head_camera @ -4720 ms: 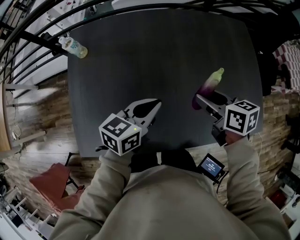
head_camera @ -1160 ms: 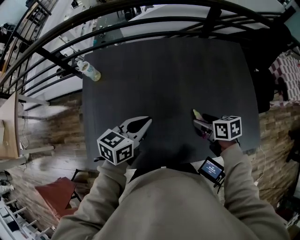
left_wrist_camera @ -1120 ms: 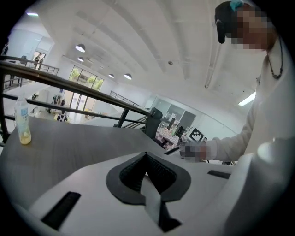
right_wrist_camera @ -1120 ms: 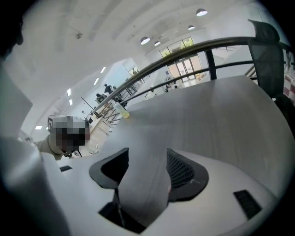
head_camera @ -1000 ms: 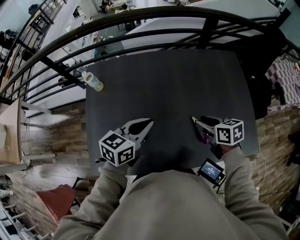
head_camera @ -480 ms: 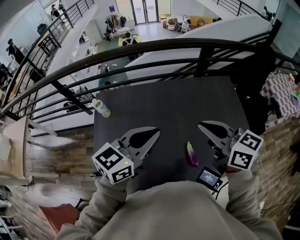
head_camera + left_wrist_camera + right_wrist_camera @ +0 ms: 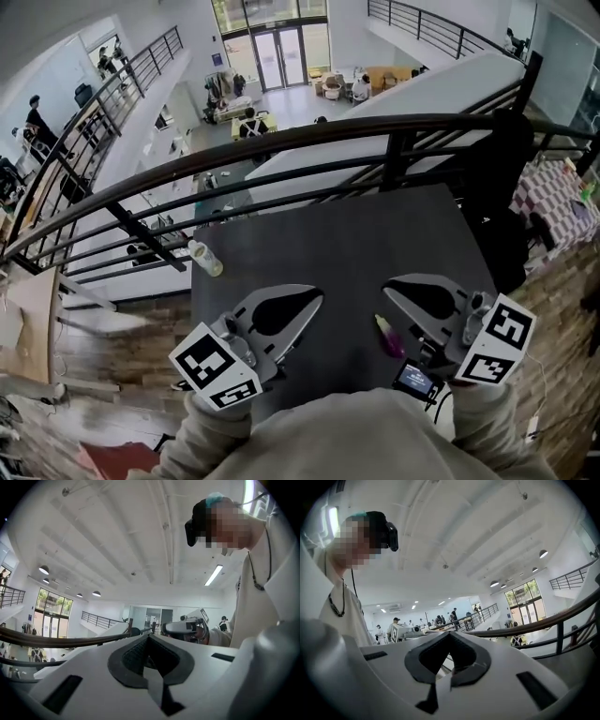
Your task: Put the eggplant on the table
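Observation:
The eggplant [image 7: 387,337], purple with a pale green stem end, lies on the dark table [image 7: 375,234] near its front edge, and nothing holds it. My right gripper [image 7: 389,284] hovers above and just right of it, shut and empty, pointing level toward the left. My left gripper [image 7: 315,300] is raised at the left, also shut and empty, pointing toward the right. In the left gripper view the left gripper [image 7: 149,637] has its tips together, and the right gripper view shows the right gripper [image 7: 449,634] the same way. Each faces the person and the ceiling.
A small plastic bottle [image 7: 205,258] lies at the table's far left corner. A black railing [image 7: 281,150] runs just behind the table, with a drop to a lower floor beyond it. A dark garment [image 7: 502,197] hangs at the right. A small screen device [image 7: 413,380] sits at the person's waist.
The right gripper has let go of the eggplant, which now lies on the table, and has shut empty. Both grippers have risen well above the table and turned level.

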Demonstrator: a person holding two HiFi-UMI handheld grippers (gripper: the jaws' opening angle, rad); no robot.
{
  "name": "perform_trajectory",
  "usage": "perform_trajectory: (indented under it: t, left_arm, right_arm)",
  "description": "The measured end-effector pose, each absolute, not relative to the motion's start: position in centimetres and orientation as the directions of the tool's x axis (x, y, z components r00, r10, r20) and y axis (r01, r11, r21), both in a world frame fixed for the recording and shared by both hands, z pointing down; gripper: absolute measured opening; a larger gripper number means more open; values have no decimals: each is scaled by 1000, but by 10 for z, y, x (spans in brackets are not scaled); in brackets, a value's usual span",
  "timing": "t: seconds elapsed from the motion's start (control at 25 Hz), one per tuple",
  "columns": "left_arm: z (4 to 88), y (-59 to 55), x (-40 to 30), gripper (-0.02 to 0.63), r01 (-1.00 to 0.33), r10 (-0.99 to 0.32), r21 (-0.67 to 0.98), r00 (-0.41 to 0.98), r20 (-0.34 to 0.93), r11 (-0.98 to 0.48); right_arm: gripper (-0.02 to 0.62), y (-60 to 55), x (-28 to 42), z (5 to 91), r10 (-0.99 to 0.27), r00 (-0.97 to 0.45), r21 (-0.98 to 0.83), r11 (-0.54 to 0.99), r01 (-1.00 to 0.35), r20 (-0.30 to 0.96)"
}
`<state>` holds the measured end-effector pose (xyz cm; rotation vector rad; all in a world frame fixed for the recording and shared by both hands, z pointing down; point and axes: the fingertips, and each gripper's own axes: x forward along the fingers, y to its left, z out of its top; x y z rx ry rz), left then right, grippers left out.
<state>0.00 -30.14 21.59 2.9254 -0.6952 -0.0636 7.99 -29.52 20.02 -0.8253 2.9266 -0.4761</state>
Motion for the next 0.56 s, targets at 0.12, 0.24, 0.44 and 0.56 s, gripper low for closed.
perform_trajectory:
  t: [0.12, 0.24, 0.44, 0.56]
  left_arm:
    - [207, -296, 3, 5, -444, -451, 130, 892, -29, -887]
    - [202, -289, 9, 5, -435, -444, 134, 895, -39, -890]
    - [208, -281, 3, 5, -445, -454, 141, 890, -37, -884]
    - [211, -281, -12, 5, -467, -475, 140, 880, -26, -873]
  right_arm:
    - [14, -290, 80, 203, -511, -859, -302, 813, -497, 36]
    - [14, -285, 78, 204, -502, -863, -294, 818, -494, 54]
    - [14, -276, 68, 209, -482, -874, -288, 830, -478, 62]
    - [14, -274, 60, 213, -474, -879, -289, 834, -470, 61]
